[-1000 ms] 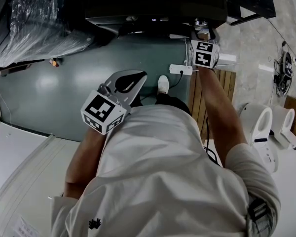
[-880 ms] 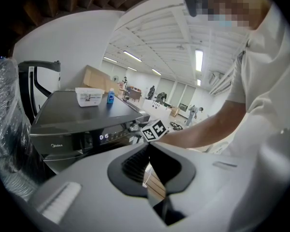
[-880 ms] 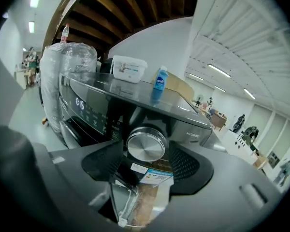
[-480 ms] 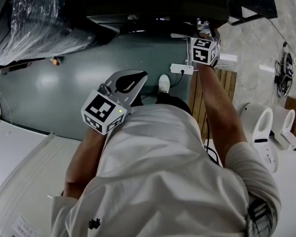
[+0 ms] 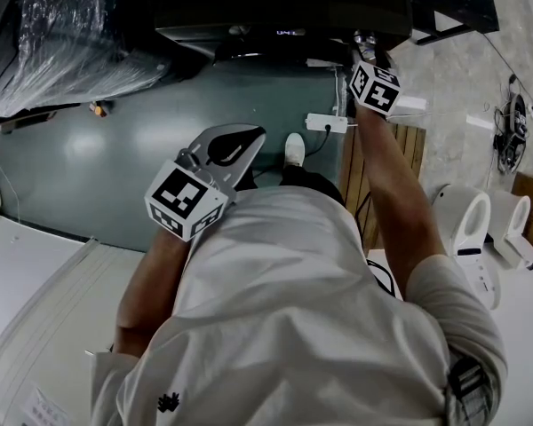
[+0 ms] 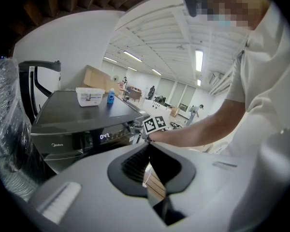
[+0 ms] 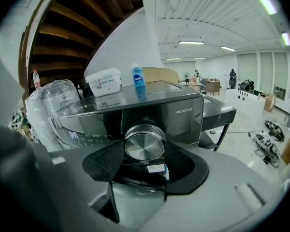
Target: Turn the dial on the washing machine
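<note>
Grey-green floor (image 5: 89, 149) fills my head view, washing machine (image 5: 275, 7) at top. Left gripper view: left tongs (image 6: 147, 148) closed, empty, well back from it. Right gripper view: right tongs (image 7: 145, 152) clamp the steel dial (image 7: 144, 141) on the machine's front; a blue bottle (image 7: 138, 79) stands on its top surface.

Dial (image 7: 144, 148) brushed shiny metal; washing machine (image 7: 183, 115) glossy dark panel.

right tongs (image 5: 366, 50) | rolled round on dial (image 7: 144, 141) | marker cube (image 5: 376, 88) now tilted
</note>
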